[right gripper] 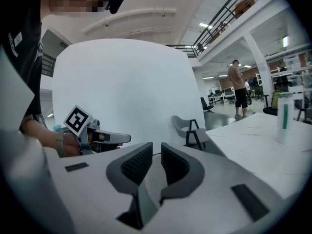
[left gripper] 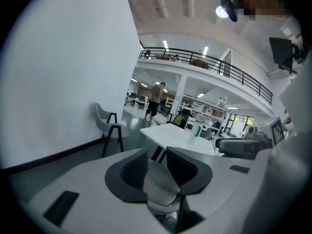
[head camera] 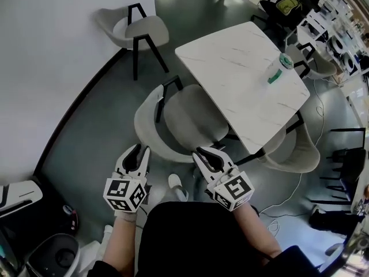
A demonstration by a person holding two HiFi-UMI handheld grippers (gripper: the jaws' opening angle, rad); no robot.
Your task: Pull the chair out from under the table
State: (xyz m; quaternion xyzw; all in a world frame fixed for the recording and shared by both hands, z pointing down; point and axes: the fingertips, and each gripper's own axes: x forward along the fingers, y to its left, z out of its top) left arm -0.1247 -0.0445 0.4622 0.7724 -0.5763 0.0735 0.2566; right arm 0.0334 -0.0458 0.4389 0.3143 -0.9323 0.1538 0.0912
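Chair: the grey chair (head camera: 184, 117) stands pushed in at the near corner of the counter (head camera: 230, 68), with the front of its seat under the top and its curved back turned my way.
Left tongs: the left tongs (head camera: 142, 148) hover low, just short of the chair's back and off its left end. The pads are spread and not touching the chair. In the left gripper view the chair's pale back shows through the gap, farther off.
Right tongs: the right tongs (head camera: 209, 152) hang beside the left ones, close to the right end of the chair's back. They are parted by only a narrow slit and nothing is pinched in it.
Counter: it has a white marbled top, set cornerwise to me, and a green-and-white cup (head camera: 278, 68) stands upright near its far right edge.
Other seats: a matching chair (head camera: 135, 30) stands alone by the white wall, well apart. Another (head camera: 300, 149) is tucked in on the counter's right side.
Floor: it is dark and glossy, and a white cable (head camera: 300, 186) trails across it on the right.
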